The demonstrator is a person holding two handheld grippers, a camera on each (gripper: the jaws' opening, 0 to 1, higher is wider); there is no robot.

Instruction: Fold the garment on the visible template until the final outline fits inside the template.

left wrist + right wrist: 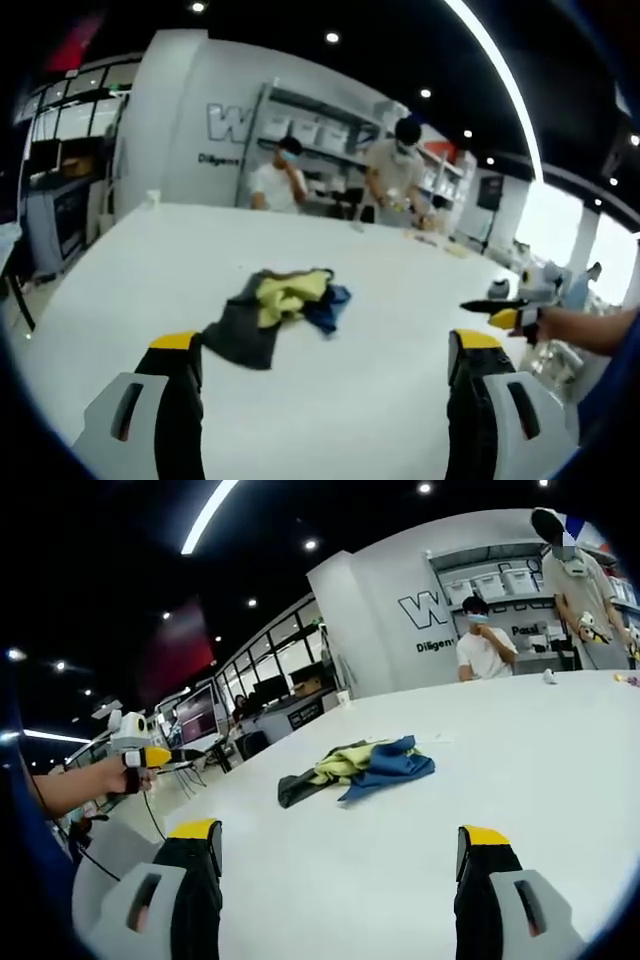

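White tabletop (150, 290) spreads wide under dark ceiling lights, with shelving and a lettered white wall far behind it.

Nearest in the left gripper view, the left gripper (325, 365) rises from the bottom with its yellow-tipped jaws spread wide and nothing between them. The right gripper (505, 312) comes in at the right edge, held in a hand (560, 325), above the table's edge. Likewise in the right gripper view the right gripper (340, 855) shows its jaws wide apart and bare, while the left gripper (150, 757) sits at the left, gripped by a hand (100, 778) beyond the table's edge.

Farther out, well apart from both grippers, the garment (275, 312) lies crumpled in a heap on the tabletop: dark grey, pale yellow and blue cloth bunched together. In the right gripper view the garment (360, 767) shows blue on the right, yellow in the middle, dark on the left.

Beyond the far edge, two people (280, 185) stand by the shelves (330, 110), small items scattered on the table near them.
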